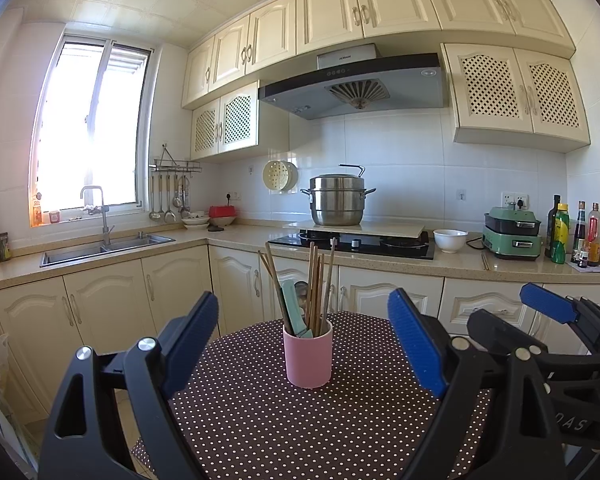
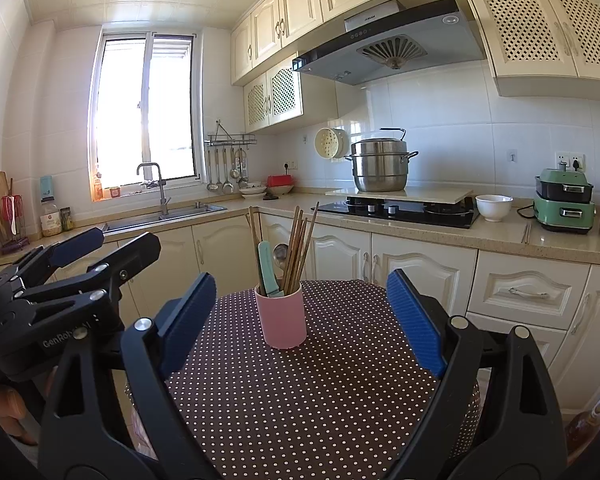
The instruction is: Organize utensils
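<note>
Cream-cabinet kitchen behind, a round table under a brown white-dotted cloth (image 1: 300,420) fills the near ground. Left gripper (image 1: 304,346) hovers with ribbed blue pads spread wide, holding nothing. Between the jaws, at the table's middle, stands a smooth pink cylindrical cup (image 1: 308,356) already holding wooden chopsticks (image 1: 314,280) and a mint-green handled tool (image 1: 294,308). Right gripper (image 2: 300,316) likewise gapes empty. Sorting looks done or unstarted; no loose utensils show on the cloth.

Matt pink cup (image 1: 308,356), wooden chopsticks (image 1: 314,284), dotted cloth table cover (image 1: 300,432), ribbed blue fingers (image 1: 416,344).
</note>
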Tool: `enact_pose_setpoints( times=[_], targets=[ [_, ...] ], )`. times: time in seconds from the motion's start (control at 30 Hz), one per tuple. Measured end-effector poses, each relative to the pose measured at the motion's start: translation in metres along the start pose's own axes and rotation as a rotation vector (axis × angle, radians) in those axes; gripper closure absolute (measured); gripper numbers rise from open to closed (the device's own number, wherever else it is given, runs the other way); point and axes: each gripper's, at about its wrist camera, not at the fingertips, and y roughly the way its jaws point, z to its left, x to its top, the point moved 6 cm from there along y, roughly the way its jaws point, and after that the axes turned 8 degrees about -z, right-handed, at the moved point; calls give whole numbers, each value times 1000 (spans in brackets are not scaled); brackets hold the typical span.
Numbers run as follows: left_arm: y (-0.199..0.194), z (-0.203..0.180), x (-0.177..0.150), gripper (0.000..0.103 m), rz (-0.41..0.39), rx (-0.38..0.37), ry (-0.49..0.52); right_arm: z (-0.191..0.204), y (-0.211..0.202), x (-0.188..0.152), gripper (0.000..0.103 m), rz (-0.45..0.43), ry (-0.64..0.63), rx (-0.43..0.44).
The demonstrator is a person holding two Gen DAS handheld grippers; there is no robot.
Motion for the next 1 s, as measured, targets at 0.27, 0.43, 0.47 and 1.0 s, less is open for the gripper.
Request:
enact_pose_setpoints(
  times=[0.27,0.43,0.47,1.0],
  targets=[
    [1,1,-1,18,2,-1,1,0,1,-2,17,3,0,-1],
    [2,1,-1,18,1,-2,0,-1,1,-2,16,1,0,0],
    [2,1,-1,18,1,-2,1,0,3,-2,16,1,1,0],
    [24,1,-11,18,40,4,8,-1,21,-13,16,42,26,3]
  ],
)
